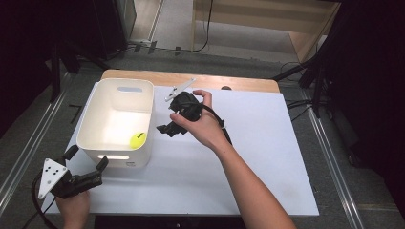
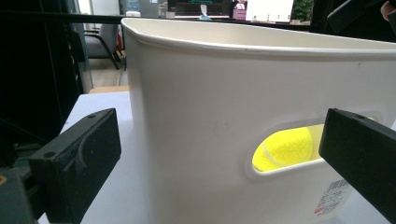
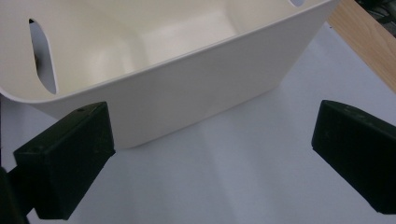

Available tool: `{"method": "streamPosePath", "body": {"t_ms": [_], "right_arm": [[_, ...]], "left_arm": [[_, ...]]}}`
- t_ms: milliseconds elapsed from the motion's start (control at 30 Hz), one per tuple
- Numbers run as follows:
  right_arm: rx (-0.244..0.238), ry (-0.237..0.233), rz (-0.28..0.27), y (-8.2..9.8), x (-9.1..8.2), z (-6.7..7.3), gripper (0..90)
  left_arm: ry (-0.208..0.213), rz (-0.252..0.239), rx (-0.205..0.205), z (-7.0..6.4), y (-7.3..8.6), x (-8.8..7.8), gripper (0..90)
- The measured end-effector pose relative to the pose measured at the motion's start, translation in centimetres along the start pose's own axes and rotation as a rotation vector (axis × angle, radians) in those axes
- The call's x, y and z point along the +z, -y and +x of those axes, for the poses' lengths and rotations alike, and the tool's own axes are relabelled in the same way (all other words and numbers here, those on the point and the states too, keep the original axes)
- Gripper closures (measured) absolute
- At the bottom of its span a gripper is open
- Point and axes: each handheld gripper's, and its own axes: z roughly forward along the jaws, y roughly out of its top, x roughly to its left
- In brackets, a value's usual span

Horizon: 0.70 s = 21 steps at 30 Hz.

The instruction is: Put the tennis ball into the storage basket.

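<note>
From the high view, the left tongs sit at the near left corner of the white surface, the hand that grips them cut off by the bottom edge. Their jaws stand wide apart with nothing between them, pointing at the near wall of the white bin without touching it. In the left gripper view that wall blocks most of the scene; the yellow tennis ball shows partly through the handle slot, one black jaw covering its right side. The ball lies inside the bin at its near right corner. Farther on, the right hand hovers just right of the bin, wrist bent so the right tongs aim left towards it; the hand hides much of their body. Their jaws gape fully, empty, framing the bin's outer wall and bare surface in the right gripper view. A metal clip-like thing, hard to make out, lies behind them.
</note>
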Motion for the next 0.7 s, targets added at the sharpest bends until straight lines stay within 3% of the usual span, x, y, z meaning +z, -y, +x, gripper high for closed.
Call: {"method": "streamPosePath", "body": {"t_ms": [700], "right_arm": [[0.033,0.061,-0.029,3.5,-1.4,-0.9,0.0]], "left_arm": [[-0.002,0.004,0.002,0.0,0.0,0.0,0.0]]}}
